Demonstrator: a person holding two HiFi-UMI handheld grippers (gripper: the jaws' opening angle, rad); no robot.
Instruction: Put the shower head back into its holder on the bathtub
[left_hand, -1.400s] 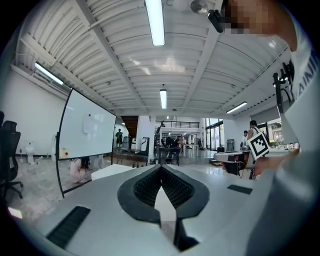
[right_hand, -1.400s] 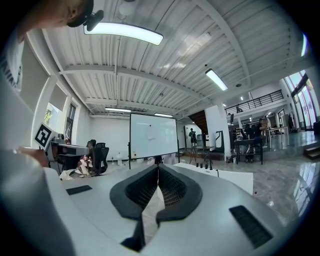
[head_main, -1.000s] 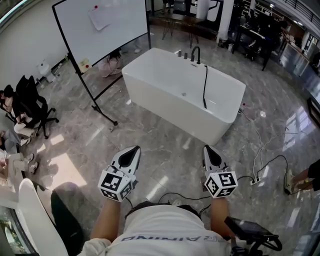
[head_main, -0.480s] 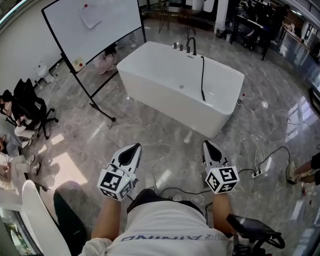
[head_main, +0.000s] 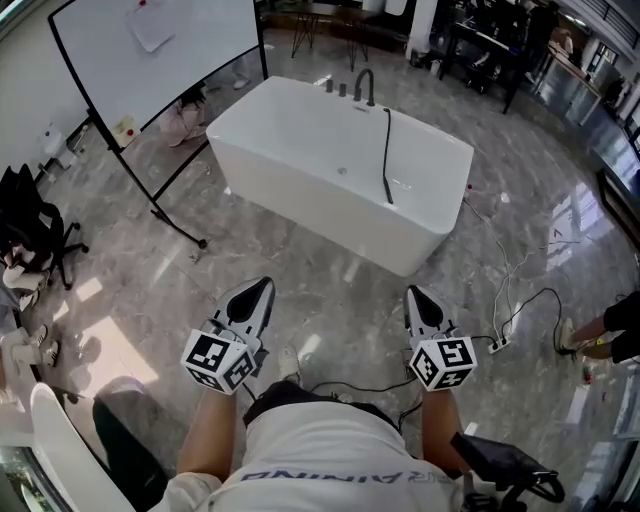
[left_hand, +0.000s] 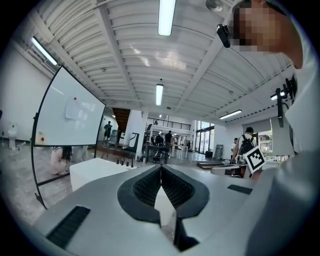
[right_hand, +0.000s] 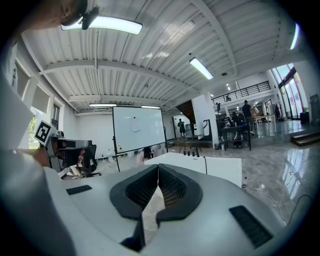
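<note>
Well short of the bathtub (head_main: 300, 190), I hold my left gripper (head_main: 264, 286) and right gripper (head_main: 411, 293) with jaws closed on nothing, since the shower head (head_main: 388, 185) lying across it looks beyond reach.

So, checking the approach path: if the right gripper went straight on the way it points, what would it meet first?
Straight ahead of the right gripper only bare floor shows, then the bathtub, probably its near side wall. Depth is hard to judge.
</note>
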